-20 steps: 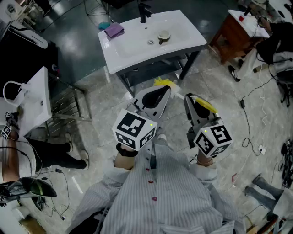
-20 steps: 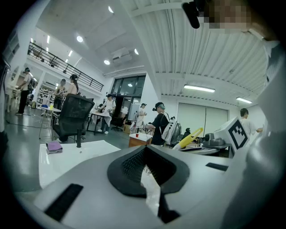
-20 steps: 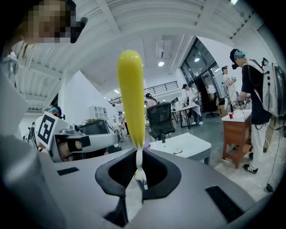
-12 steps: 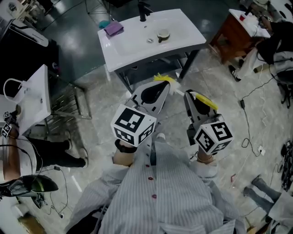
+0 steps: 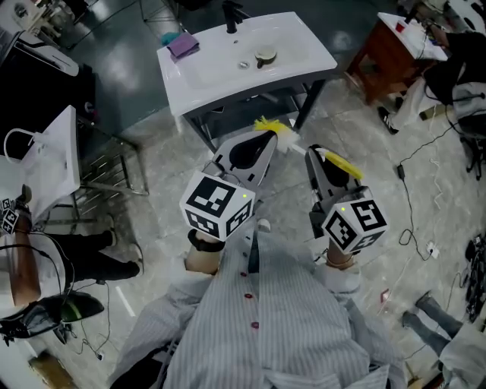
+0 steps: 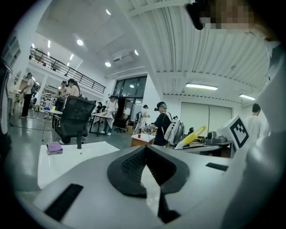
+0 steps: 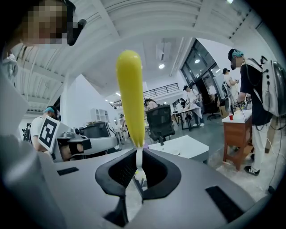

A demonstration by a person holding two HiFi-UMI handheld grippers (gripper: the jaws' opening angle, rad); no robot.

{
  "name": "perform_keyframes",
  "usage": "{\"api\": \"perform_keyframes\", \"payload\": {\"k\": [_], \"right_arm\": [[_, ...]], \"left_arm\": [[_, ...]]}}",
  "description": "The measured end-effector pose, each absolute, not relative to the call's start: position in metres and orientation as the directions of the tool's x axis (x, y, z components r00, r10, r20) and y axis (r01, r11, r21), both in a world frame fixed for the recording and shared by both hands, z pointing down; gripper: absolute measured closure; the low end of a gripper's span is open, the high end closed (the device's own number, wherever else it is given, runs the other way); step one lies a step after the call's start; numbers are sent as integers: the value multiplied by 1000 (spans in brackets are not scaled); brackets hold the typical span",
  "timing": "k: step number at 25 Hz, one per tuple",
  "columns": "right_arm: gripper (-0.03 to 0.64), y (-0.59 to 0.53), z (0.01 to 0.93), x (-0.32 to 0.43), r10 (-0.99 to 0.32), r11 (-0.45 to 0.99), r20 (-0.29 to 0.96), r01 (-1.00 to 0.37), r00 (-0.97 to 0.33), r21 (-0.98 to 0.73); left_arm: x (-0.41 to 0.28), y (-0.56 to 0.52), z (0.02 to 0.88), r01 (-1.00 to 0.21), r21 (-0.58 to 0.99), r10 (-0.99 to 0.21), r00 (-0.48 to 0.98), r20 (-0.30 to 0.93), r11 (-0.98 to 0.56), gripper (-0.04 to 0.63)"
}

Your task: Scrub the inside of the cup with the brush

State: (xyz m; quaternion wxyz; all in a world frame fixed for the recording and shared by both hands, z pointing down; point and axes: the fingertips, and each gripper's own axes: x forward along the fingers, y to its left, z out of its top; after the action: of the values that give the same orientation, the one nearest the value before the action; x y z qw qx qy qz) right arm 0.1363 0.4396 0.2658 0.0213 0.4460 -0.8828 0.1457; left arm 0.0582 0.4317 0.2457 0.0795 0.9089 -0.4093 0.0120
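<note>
The cup (image 5: 266, 55) stands small and pale on the white sink basin (image 5: 296, 45), far ahead of both grippers. My right gripper (image 5: 312, 157) is shut on the brush: its yellow handle (image 5: 339, 165) lies back over the gripper and its yellow bristles (image 5: 272, 127) stick out forward. In the right gripper view the handle (image 7: 131, 96) rises from between the jaws of the right gripper (image 7: 137, 154). My left gripper (image 5: 267, 143) is shut with nothing in it, level with the right one, over the floor before the sink. Its pads (image 6: 134, 163) meet in the left gripper view.
A purple cloth (image 5: 184, 44) and a black faucet (image 5: 230, 13) sit on the sink's far side. A wooden table (image 5: 395, 53) stands at the right, cables (image 5: 414, 190) trail over the floor, and a second white basin (image 5: 53, 163) and a metal rack (image 5: 114, 171) stand at the left.
The sink has slid slightly up and left in the head view. Both grippers keep their hold and their places in front of the body.
</note>
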Motion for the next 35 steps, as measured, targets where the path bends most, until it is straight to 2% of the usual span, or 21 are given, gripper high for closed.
{"api": "perform_keyframes", "payload": {"k": [9, 18, 35], "right_arm": [[563, 395, 280, 146, -790, 536, 181, -803, -586, -260], [563, 292, 284, 139, -799, 512, 202, -818, -566, -264], [563, 134, 285, 96, -822, 474, 210, -841, -529, -260]], "left_arm": [[60, 385, 257, -745, 143, -740, 666, 96, -652, 586], [57, 277, 262, -723, 149, -714, 690, 116, -674, 586], [5, 115, 260, -711, 145, -701, 703, 118, -688, 586]]}}
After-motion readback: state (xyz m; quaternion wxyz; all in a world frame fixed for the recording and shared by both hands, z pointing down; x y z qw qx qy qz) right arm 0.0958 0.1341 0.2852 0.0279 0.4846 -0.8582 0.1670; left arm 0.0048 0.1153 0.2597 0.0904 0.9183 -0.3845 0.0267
